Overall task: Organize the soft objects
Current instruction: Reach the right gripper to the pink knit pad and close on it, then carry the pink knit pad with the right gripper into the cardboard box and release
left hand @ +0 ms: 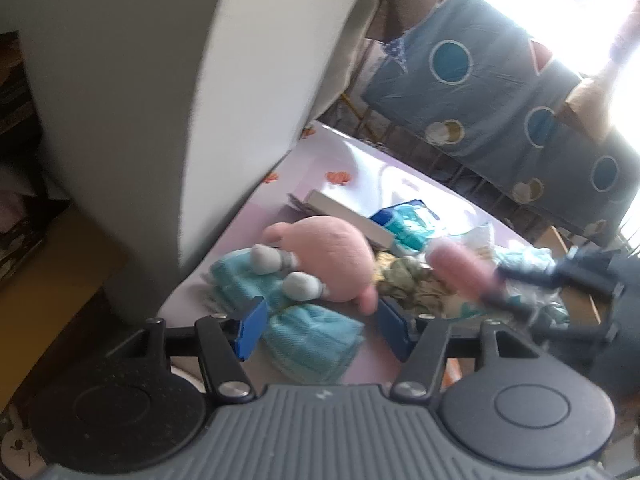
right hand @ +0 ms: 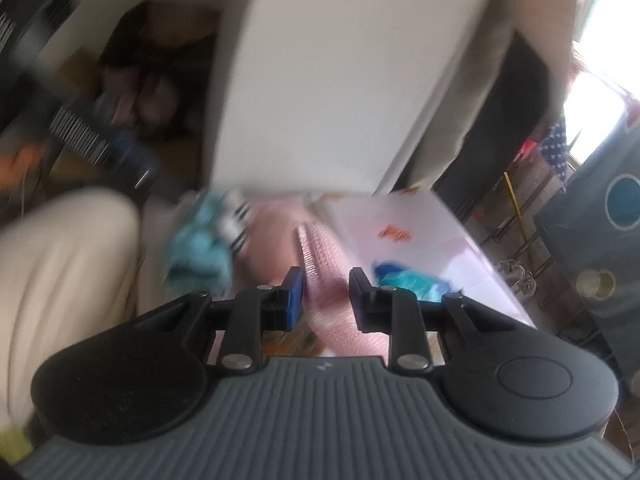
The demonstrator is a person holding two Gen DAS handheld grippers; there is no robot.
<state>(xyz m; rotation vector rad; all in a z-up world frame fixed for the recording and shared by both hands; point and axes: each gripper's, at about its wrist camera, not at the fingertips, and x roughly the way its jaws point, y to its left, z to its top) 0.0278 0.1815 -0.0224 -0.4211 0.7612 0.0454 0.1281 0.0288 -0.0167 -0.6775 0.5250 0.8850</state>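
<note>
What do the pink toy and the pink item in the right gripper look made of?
Pink toy: probably plush fabric, matte and fuzzy, with rounded stuffed shape. Pink item: seemingly ribbed knit or textured cloth, judging by fine ridges; blur leaves it uncertain.

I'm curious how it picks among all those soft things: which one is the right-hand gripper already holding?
The pink ribbed knit piece, clamped in the right gripper. The round pink plush and light blue knit lie free on the table.
</note>
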